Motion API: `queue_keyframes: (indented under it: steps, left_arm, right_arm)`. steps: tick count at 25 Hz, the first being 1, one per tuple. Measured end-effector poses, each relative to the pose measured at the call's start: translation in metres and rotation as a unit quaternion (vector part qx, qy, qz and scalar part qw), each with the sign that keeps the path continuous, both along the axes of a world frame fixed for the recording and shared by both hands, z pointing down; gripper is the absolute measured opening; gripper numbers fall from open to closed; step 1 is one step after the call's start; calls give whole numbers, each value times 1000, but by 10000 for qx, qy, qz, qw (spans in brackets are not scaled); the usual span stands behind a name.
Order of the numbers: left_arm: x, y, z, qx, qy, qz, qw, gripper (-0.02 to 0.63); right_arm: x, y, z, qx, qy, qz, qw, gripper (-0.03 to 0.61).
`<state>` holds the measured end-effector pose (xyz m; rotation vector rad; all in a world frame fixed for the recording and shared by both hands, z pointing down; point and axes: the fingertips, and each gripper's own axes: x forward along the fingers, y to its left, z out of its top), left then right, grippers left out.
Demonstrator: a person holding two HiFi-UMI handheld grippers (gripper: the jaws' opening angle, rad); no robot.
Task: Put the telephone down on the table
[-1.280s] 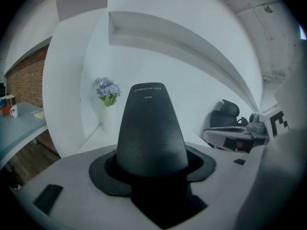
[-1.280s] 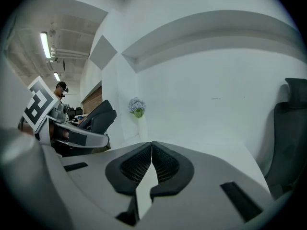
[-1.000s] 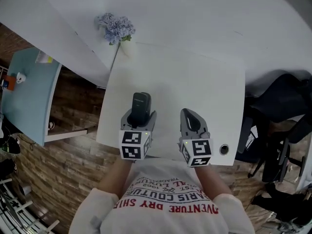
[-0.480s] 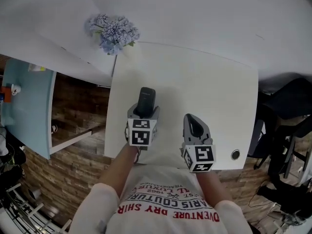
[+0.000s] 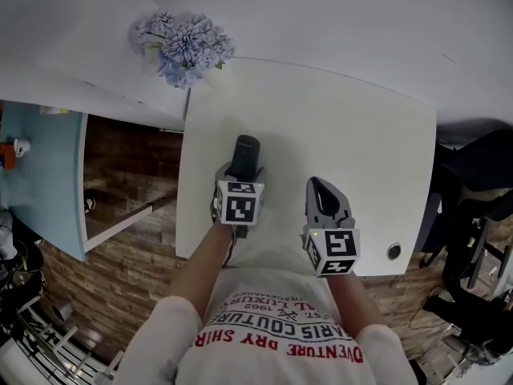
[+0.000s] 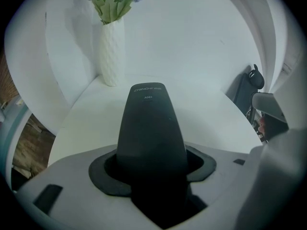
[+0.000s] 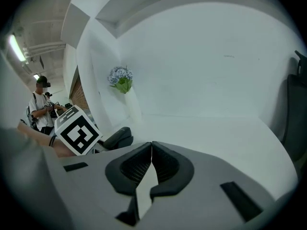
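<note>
The black telephone handset [image 5: 244, 156] [image 6: 151, 128] is clamped in my left gripper [image 5: 239, 171] [image 6: 152, 169], its top end sticking out forward over the white table [image 5: 353, 127]. The jaws are shut on its lower half, which hides it. In the right gripper view the handset [image 7: 119, 137] shows beside the left gripper's marker cube. My right gripper [image 5: 323, 200] [image 7: 151, 150] hovers to the right of the left one over the table's near edge, its jaws shut with nothing between them.
A white vase [image 6: 111, 51] with pale blue flowers [image 5: 183, 45] stands at the table's far left corner. A round cable hole [image 5: 393, 251] sits at the near right corner. Dark chairs [image 5: 473, 207] stand to the right, a light blue table [image 5: 44, 175] to the left.
My left gripper has carried the telephone a little forward and to the right over the table. The right gripper has barely shifted.
</note>
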<state>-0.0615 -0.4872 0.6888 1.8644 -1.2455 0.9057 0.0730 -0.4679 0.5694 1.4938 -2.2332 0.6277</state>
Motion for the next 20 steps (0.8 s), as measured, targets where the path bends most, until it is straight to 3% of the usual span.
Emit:
queue_keyframes:
  steps: [9,15,20]
  left_arm:
    - [3,-1,5,-103,-226,37,9997,296]
    - [8,-2,1,-98,65,45,9999,335]
    - [6,-3,-3,142,145,9,9998,368]
  right_arm:
    - [-6,-4,0,-78,-235,58,9997,25]
    - [-2,-2,-4,-47,-274,109,9996,25]
    - [2,2,-12,9,-338,168,9993,25]
